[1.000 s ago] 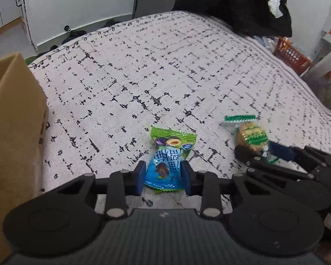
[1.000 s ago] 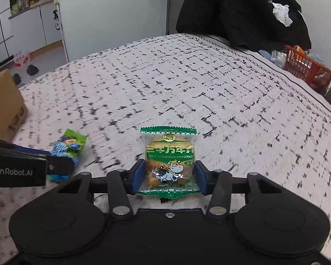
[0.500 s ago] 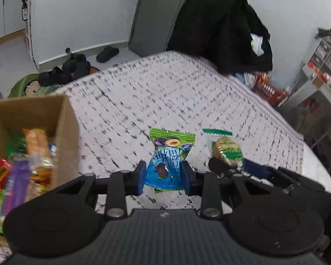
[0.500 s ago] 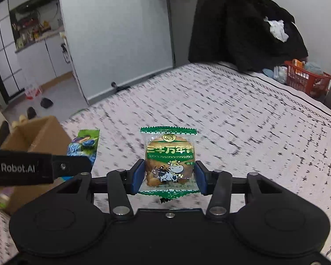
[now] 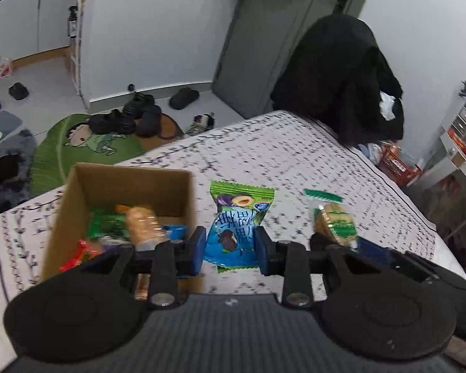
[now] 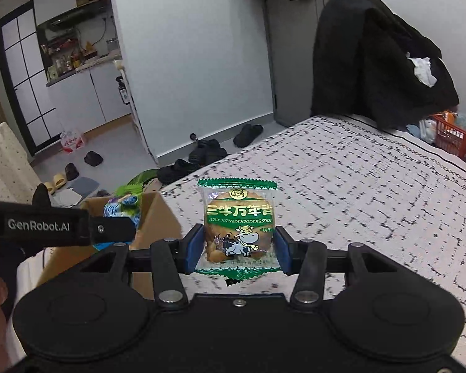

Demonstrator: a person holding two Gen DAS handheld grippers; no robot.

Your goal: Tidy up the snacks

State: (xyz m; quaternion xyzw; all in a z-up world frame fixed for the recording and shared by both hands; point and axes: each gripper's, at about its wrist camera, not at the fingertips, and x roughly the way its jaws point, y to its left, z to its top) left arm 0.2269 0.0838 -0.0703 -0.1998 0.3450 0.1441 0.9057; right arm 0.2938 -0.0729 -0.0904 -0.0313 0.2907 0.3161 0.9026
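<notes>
Snack packets sit in both sets of jaws, lifted clear above the bed (image 5: 295, 155). In the left wrist view the blue-and-green plum packet (image 5: 237, 227) stands upright between the 2 blue pads of the left gripper (image 5: 231, 250), pinched at its lower half with its green top edge rising above the pads and its bottom seam hanging below them. In the right wrist view the green-edged cookie packet (image 6: 237, 227), printed with a cartoon cow, is pinched the same way by the right gripper (image 6: 237, 253), pads pressing on its 2 side edges. Just left of the plum packet stands the open cardboard box (image 5: 77, 192) on the bed's patterned cover, with several other wrapped snacks (image 5: 130, 223) inside. The right gripper and its cookie packet also show at the right of the left wrist view. Beyond the bed, dark shoes (image 5: 124, 118) lie on the floor and a black coat (image 5: 341, 77) hangs by the door.
</notes>
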